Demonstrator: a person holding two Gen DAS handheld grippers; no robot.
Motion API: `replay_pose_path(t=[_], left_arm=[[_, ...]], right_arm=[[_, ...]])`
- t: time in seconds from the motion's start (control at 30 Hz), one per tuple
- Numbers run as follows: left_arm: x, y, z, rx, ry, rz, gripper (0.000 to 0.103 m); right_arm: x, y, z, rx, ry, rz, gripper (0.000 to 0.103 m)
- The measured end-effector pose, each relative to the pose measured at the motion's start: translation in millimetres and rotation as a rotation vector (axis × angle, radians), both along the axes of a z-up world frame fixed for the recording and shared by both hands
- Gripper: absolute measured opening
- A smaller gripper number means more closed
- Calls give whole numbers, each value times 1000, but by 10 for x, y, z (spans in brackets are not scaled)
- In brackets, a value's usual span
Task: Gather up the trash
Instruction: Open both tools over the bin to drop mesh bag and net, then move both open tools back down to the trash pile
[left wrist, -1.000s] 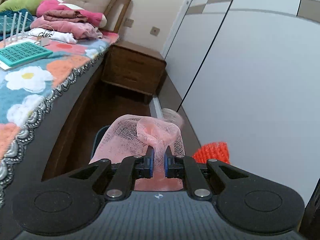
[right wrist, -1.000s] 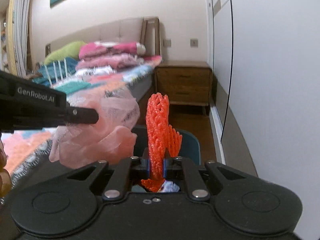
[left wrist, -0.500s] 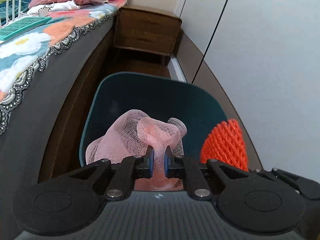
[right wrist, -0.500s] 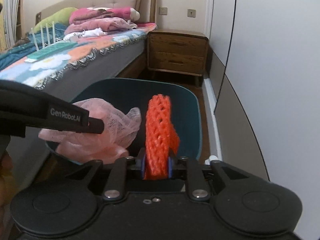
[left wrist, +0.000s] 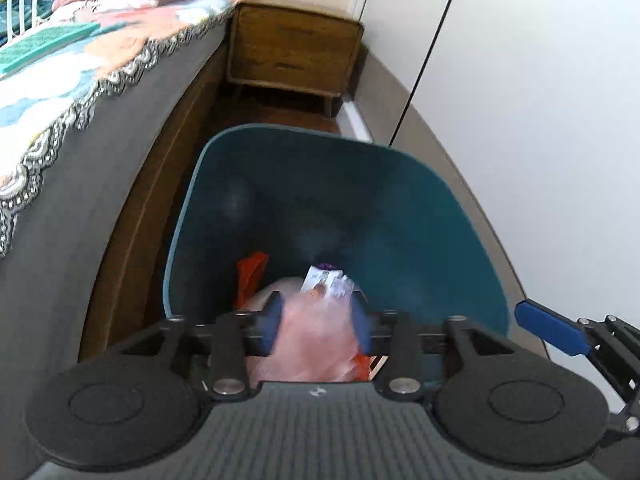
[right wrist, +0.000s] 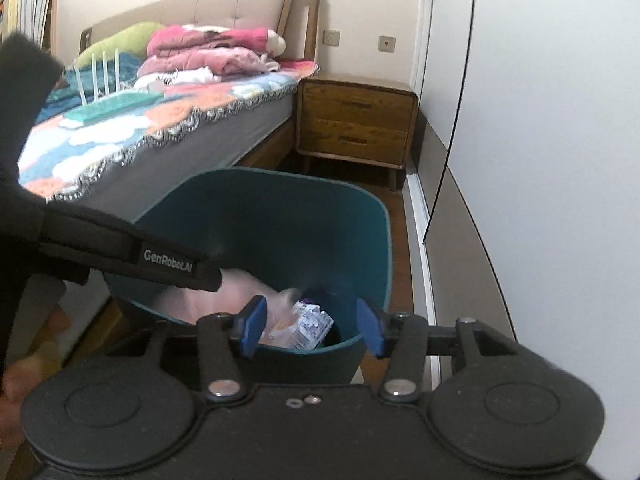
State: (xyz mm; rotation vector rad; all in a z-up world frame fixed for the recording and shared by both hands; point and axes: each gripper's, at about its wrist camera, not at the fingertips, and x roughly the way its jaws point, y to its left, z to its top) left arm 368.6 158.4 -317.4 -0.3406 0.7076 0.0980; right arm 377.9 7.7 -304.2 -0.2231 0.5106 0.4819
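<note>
Nearest in the left wrist view, the left gripper (left wrist: 318, 326) had its jaws spread, having just been opening; the pink foam net (left wrist: 312, 344) sat blurred between the blue pads, apparently dropping free rather than pinched. Just beyond it, at 12 o'clock, lay a small printed wrapper (left wrist: 326, 282), and at 11 o'clock an orange scrap (left wrist: 250, 272), probably part of the orange mesh, all inside the teal trash bin (left wrist: 400, 208).

In the right wrist view, the right gripper (right wrist: 310, 326) also stood spread, its jaws having just been opening, with nothing between them; it hovered over the bin's near rim (right wrist: 304, 354). The left gripper's black body (right wrist: 132, 254) crossed from 9 o'clock, above the pink net (right wrist: 240, 292).

Farther off, the bed (right wrist: 180, 120) ran toward 10 o'clock and the wooden nightstand (right wrist: 356, 120) stood at 12 o'clock.

The risk, as I judged it: the light, springy net could snag on a pad and ride out when the left gripper lifted, or catch the near rim and spill onto the floor. The two grippers sat close together, so pulling both back at once might knock them or tip the bin
</note>
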Motion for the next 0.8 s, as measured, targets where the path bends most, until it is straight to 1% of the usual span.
replay_pose_path(t=[0.07,0.23,0.37,0.43,0.5,0.67,0.8], left_arm=[[-69,6,53,0,-30,-1,58],[-301,20,204,7,-82,-21,58],[-535,12,258,27,-103,-34,58],[-643,17,246,25,-94,-42,58],[-772,17,212,20,-99,-54,58],[-1058,-29,97,54,-85,-59,58],[-1245,-73,-23,99,-70,-48,59]], right_arm=[[-29,-65,56,21,7,7,55],[-207,-228,171,39,-20,29,60],[-370,-346,192,56,-14,51,64],[-464,-416,176,75,7,71,65],[-538,-478,157,101,26,81,68],[-743,-592,54,118,37,90,70],[-886,-615,-69,112,55,99,72]])
